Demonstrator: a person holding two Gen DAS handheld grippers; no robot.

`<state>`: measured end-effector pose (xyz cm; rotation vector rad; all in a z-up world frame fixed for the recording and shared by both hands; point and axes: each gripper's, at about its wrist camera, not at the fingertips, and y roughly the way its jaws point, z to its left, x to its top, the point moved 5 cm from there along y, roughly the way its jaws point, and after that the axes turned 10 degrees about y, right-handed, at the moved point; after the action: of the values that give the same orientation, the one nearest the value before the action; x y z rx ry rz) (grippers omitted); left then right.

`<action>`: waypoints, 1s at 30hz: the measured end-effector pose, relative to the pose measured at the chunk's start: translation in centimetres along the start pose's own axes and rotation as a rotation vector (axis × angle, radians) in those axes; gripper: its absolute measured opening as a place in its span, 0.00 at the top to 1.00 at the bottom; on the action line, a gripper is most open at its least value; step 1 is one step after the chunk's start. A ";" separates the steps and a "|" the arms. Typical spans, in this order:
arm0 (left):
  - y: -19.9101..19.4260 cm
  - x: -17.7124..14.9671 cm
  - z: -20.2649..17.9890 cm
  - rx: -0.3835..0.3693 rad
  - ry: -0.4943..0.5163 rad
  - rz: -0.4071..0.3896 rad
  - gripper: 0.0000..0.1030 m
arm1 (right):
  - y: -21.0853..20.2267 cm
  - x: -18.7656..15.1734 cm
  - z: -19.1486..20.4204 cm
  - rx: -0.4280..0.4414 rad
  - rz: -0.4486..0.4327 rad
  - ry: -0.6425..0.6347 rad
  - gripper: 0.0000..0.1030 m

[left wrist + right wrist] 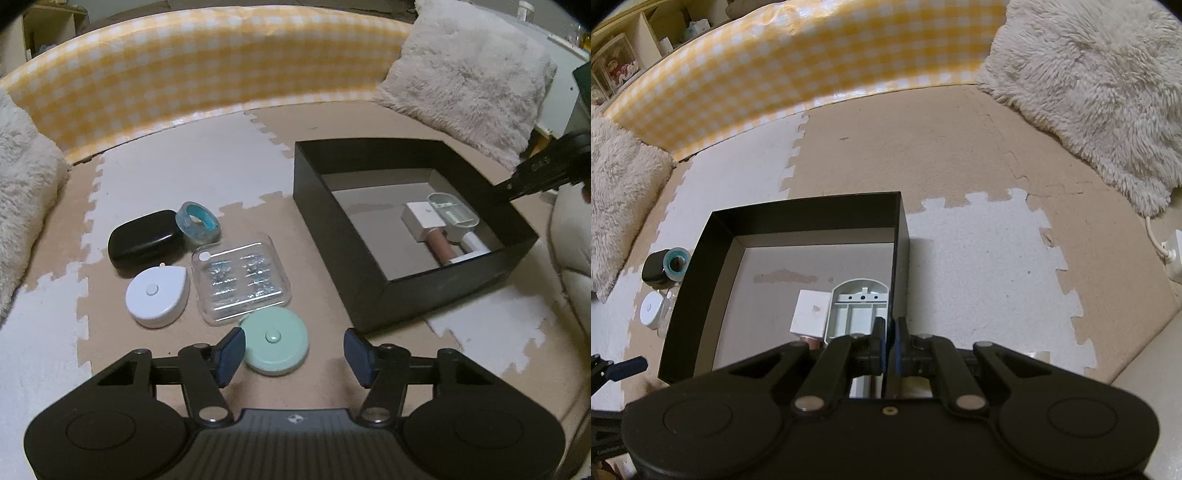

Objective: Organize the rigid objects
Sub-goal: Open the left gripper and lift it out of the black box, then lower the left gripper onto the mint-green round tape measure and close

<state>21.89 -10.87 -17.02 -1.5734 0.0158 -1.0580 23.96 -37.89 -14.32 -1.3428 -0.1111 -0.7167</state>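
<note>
The floor has foam puzzle mats (177, 173), tan & white, soft & bumpy at the edges. Behind is a yellow check cloth wall (192, 62) w/ fluffy pillows (469, 77) at the sides.

The black box (373, 269) is big, square, hard, w/ a smooth gray bottom. A white block (423, 218), a gray scoop-shaped part (452, 208) & a pink tube (443, 245) lie in its right near corner, touching each other.

Left of the box, on the mat, sit the loose things, close together: black oval case (146, 238), clear plastic tray (240, 282) w/ shiny bits, white teardrop tape measure (157, 295), mint round tape measure (275, 341), blue tape roll (197, 221).

The left hand-held gripper (293, 354) is wide open. The mint tape measure is just in front of its left finger, not between the two.

The right hand-held gripper (889, 338) is pinched closed on the box's right wall, prob. to keep it still.

Next, I think: slide the left one a bit left so the mint disc sits in the middle, go low, squeeze on its round sides. It's smooth & hard, so it may slip or pop out. Don't bump the clear tray next to it.
</note>
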 end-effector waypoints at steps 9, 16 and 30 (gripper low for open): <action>2.3 -0.6 0.8 0.040 0.004 0.036 0.42 | 0.0 0.1 0.0 -0.002 0.000 -0.001 0.95; 2.4 -0.5 1.4 0.027 -0.043 0.012 0.45 | 0.0 0.1 0.0 -0.004 0.000 -0.004 0.95; -2.6 2.6 -0.2 0.000 -0.049 -0.091 0.51 | 0.0 0.1 0.0 0.000 0.000 -0.002 0.95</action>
<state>21.95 -11.54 -13.39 -1.6122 -0.0897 -1.0893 24.04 -37.95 -14.31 -1.3437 -0.1128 -0.7154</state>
